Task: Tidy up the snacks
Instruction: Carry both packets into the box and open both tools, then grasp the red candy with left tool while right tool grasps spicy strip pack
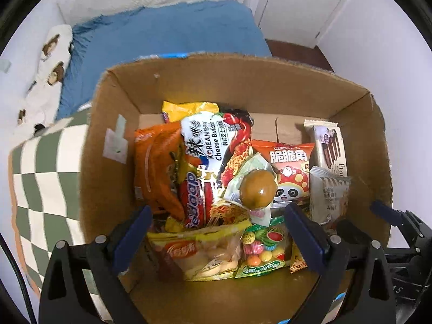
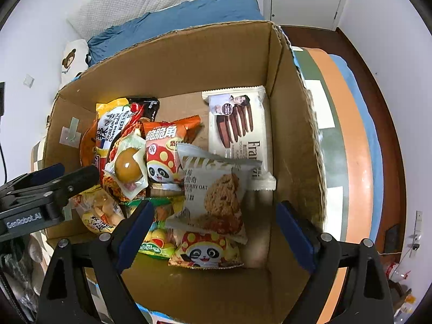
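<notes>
Cardboard box (image 1: 243,86) on the bed, snacks heaped inside: we hold the left gripper (image 1: 216,232) and the right gripper (image 2: 213,232) above it, both spread wide and pinching nothing. The braised egg pack (image 1: 256,189) perches atop the noodle packets (image 1: 213,145); a careless descent could, we judge, topple it or crush the oat cookie pack (image 2: 216,197) below.

Brown cardboard box (image 1: 351,100), green-and-cream checkered cloth (image 1: 46,178), blue bedcover (image 1: 167,32).
</notes>
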A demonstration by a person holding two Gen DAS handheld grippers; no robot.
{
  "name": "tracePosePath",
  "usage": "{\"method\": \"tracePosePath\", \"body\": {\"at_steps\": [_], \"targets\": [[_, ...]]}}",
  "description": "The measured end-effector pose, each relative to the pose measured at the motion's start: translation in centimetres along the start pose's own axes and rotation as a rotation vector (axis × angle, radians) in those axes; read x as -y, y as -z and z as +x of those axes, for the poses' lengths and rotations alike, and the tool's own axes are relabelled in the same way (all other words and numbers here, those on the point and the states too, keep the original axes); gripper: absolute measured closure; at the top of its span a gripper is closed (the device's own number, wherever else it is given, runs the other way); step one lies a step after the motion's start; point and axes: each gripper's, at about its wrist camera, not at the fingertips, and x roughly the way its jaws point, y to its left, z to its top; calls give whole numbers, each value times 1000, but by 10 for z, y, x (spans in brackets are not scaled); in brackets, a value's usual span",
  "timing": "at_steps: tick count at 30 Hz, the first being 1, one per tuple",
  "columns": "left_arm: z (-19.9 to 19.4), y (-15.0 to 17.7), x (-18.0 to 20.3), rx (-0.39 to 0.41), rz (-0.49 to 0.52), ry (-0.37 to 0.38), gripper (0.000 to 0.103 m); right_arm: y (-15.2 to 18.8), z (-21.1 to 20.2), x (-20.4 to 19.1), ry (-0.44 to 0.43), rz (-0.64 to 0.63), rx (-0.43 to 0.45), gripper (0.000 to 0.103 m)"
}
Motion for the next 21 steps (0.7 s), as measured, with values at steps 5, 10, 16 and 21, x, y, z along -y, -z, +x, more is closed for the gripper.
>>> {"method": "tracePosePath", "body": {"at_steps": [5, 10, 16, 21], "targets": [[-23, 19, 2, 72, 7, -15, 3, 12, -14, 0, 8, -7, 40, 9], [-41, 29, 8, 143, 8, -30, 3, 28, -36, 2, 36, -18, 99, 9], [-67, 57, 9, 222, 14, -35, 3, 45, -65, 6, 52, -18, 165, 9], [-90, 80, 14, 275, 25, -46, 3, 66, -93, -1, 68, -46, 233, 9]]}}
